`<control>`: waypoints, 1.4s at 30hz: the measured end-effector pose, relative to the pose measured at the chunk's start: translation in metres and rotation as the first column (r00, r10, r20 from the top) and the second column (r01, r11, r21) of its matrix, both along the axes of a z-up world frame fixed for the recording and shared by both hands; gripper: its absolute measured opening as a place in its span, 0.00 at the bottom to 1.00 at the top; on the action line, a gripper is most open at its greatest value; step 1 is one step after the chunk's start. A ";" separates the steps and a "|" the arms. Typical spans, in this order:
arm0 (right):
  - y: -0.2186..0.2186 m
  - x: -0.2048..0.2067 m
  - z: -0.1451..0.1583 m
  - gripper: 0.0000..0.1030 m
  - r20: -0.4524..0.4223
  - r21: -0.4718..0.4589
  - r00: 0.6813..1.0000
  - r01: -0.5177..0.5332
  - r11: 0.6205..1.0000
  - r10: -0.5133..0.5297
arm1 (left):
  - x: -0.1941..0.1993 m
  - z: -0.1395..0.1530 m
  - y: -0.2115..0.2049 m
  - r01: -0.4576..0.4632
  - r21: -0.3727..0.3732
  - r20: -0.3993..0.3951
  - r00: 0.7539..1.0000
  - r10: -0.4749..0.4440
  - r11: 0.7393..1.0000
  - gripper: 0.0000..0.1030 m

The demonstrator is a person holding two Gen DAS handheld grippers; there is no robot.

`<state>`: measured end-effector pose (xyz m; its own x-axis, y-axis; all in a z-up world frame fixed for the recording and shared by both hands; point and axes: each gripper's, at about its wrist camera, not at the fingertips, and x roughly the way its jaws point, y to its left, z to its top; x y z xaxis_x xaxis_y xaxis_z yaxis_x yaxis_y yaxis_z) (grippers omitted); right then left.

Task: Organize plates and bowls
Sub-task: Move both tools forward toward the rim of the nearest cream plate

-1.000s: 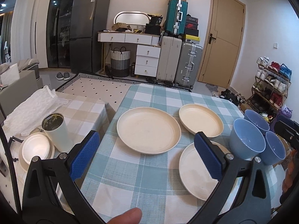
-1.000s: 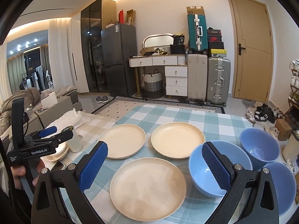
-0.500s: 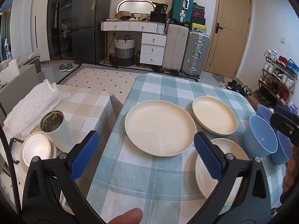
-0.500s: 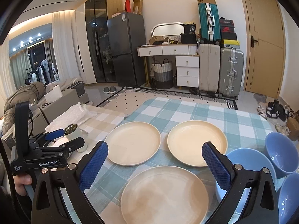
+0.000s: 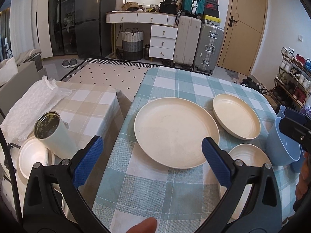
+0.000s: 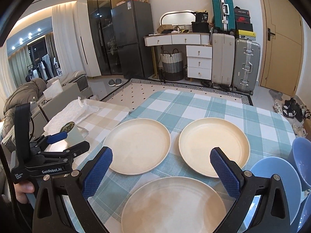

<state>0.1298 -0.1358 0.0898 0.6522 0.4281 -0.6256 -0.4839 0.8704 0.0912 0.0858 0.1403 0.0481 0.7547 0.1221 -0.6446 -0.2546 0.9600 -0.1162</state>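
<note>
Three cream plates lie on the teal checked tablecloth (image 6: 194, 104): a left one (image 6: 138, 147), a right one (image 6: 213, 147) and a near one (image 6: 173, 203). Blue bowls (image 6: 276, 184) crowd the table's right edge, one more behind (image 6: 301, 155). My right gripper (image 6: 161, 155) hangs open above the near plate with nothing in it. In the left wrist view the large plate (image 5: 176, 132) is ahead, the far plate (image 5: 236, 121) and near plate (image 5: 248, 155) to its right, a blue bowl (image 5: 281, 145) beyond. My left gripper (image 5: 151, 147) stands open and empty over the table's left edge.
A lower beige checked side table (image 5: 93, 104) stands to the left. It carries a white cylindrical cup (image 5: 52, 132), a stack of small white dishes (image 5: 33, 155) and bubble wrap (image 5: 29, 104). Suitcases, drawers and a fridge line the far wall.
Both grippers have drifted left, so the plates and bowls sit further right in each view. The left one has also come closer to the large plate. Both stay open and empty.
</note>
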 end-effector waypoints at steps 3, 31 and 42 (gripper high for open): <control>0.006 0.009 -0.009 1.00 -0.017 -0.009 1.000 0.001 1.000 -0.001 | 0.010 -0.007 0.006 0.003 -0.014 -0.002 1.000 -0.003 1.000 0.98; 0.048 0.086 -0.094 0.96 -0.221 -0.047 0.975 -0.024 0.999 0.013 | 0.087 -0.074 0.039 0.016 -0.077 -0.132 0.991 -0.027 0.997 0.96; 0.058 0.104 -0.121 0.92 -0.280 -0.064 0.960 -0.043 0.997 0.023 | 0.106 -0.095 0.051 0.008 -0.105 -0.187 0.982 -0.028 0.994 0.88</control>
<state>0.2339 -0.0780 -0.0317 0.4341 0.3963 -0.8090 -0.4765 0.8632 0.1671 0.1917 0.1912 -0.0470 0.6207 0.0348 -0.7833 -0.2639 0.9500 -0.1669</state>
